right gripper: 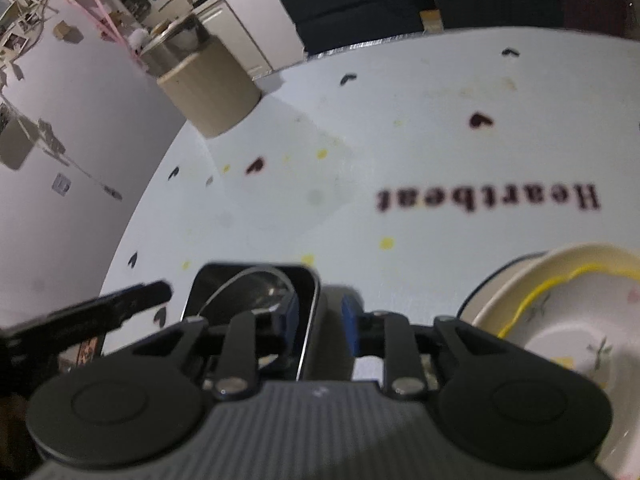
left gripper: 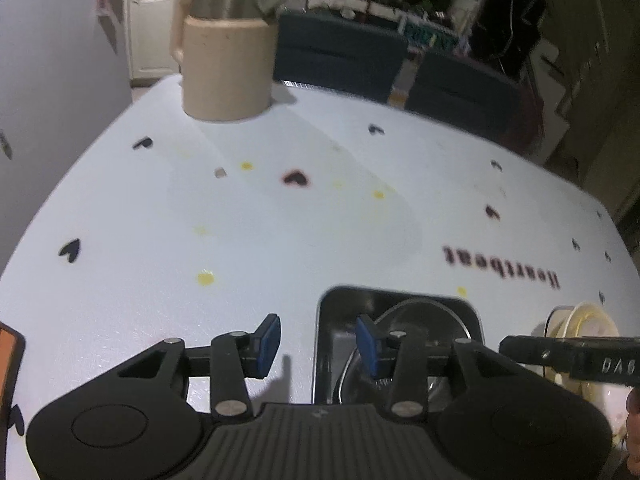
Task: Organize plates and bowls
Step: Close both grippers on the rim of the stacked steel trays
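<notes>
White table [left gripper: 280, 220]; both tools angled down, straddling steel tray [left gripper: 332, 340] walls, seemingly unclamped.

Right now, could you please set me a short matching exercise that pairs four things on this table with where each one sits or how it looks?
Things:
1. steel tray
2. cream bowl
3. beige jug
4. "Heartbeat" lettering

Descriptions:
A. stands at the far edge of the table
B. printed on the white cloth
C. holds a round steel bowl
D. has a yellow rim line and small flower prints

Pairs: 1-C, 2-D, 3-A, 4-B
</notes>
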### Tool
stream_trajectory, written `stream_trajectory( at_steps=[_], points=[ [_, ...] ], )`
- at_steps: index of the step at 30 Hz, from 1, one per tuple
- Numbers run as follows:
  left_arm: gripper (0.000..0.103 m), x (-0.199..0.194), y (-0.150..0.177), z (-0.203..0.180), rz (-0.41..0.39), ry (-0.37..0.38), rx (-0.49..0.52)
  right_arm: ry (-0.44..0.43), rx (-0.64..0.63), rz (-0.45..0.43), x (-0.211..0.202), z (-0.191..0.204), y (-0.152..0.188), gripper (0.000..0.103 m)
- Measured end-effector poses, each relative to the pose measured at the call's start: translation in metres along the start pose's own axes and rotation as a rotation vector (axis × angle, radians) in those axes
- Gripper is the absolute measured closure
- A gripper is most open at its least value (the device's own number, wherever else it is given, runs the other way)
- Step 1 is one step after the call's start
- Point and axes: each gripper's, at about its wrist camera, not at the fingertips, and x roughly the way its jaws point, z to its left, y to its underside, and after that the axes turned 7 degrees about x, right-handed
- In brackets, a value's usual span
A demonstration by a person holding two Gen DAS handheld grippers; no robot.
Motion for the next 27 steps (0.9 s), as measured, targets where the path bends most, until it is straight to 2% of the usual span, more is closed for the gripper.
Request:
stream_trajectory(
  at_steps=[3, 11, 15, 19, 27],
  points=[
    [0.061, 0.007, 0.000, -0.001, 0.029, -0.012, 0.031, 0.042, -0.053, 0.042, 0.009, 0.008, 0.008, 0.081],
    [0.062, 0.023, -0.002, 0.004, 0.082, -0.017, 0.056, 0.058, -0.066, 0.085, 0.024, 0.013, 0.010, 0.082],
    [0.074, 0.032, -0.001, 0.005, 0.121, -0.006, 0.062, 0.041, -0.031, 0.073, 0.027, 0.010, 0.006, 0.089],
    [0.081, 0.037, 0.000, 0.003, 0.140, 0.003, 0.078, 0.031, -0.012, 0.060, 0.032, 0.011, 0.005, 0.093],
    [0.083, 0.043, 0.000, 0.004, 0.156, 0.014, 0.082, 0.033, 0.009, 0.060, 0.031, 0.009, 0.008, 0.093]
  ],
)
